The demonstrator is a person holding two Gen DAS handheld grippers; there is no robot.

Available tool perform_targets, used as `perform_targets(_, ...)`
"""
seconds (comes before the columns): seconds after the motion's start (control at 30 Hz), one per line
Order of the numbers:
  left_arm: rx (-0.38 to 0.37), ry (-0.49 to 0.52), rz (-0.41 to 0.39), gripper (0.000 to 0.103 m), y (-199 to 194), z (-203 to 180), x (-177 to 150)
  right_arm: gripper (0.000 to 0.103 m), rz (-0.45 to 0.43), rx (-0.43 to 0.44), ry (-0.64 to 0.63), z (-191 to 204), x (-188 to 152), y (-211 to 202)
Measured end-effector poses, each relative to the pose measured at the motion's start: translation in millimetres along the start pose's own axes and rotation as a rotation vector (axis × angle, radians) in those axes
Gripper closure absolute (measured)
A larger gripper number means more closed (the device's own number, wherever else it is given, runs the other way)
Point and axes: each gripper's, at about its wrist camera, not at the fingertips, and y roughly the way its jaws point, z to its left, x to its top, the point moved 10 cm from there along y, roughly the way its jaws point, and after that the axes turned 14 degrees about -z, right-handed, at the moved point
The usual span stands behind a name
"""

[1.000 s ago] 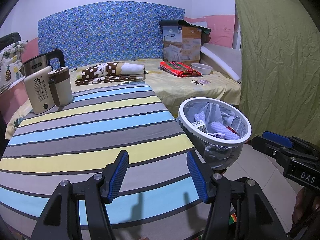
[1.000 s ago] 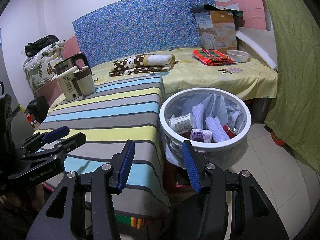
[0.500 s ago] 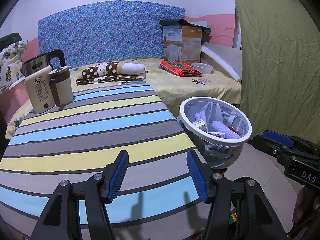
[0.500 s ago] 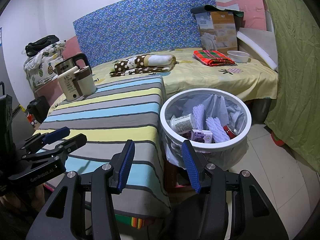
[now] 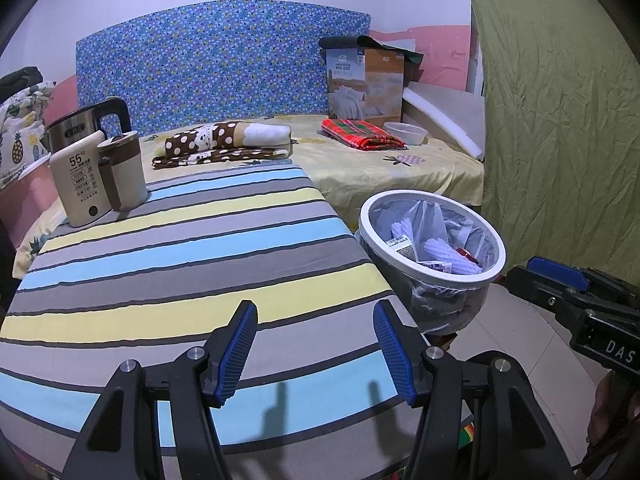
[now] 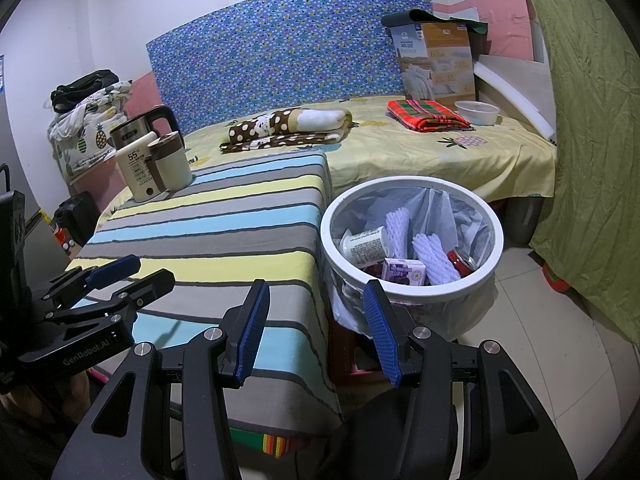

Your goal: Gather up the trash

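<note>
Both grippers, left gripper [image 5: 316, 344] and right gripper [image 6: 316, 330], released, empty. Foam fruit nets [image 6: 434, 258] in trash bin [image 6: 494, 264], center right: light, squashy; pinch mid-body.

A striped cloth [image 5: 168, 264] in grey, blue and yellow covers the table. At its ten o'clock corner stand a cream thermos jug [image 5: 80, 184], a brown-lidded cup [image 5: 122, 172] touching it, and a steel kettle [image 5: 80, 128] just behind. On the yellow bedsheet [image 5: 360, 164] beyond, a polka-dot blanket [image 5: 224, 144] lies at twelve o'clock, with a red plaid cloth [image 5: 360, 138], a clear bowl [image 5: 406, 133] and a quilt box [image 5: 364, 84] toward one o'clock. A green curtain [image 5: 560, 120] hangs at three o'clock.
</note>
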Motion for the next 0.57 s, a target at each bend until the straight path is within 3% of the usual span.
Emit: perform_targets(0.57,0.000,-0.015,-0.009,0.043,1.0,2.5,-1.8,0.052,0.000,0.005,-0.003,7.9,-1.8,0.5)
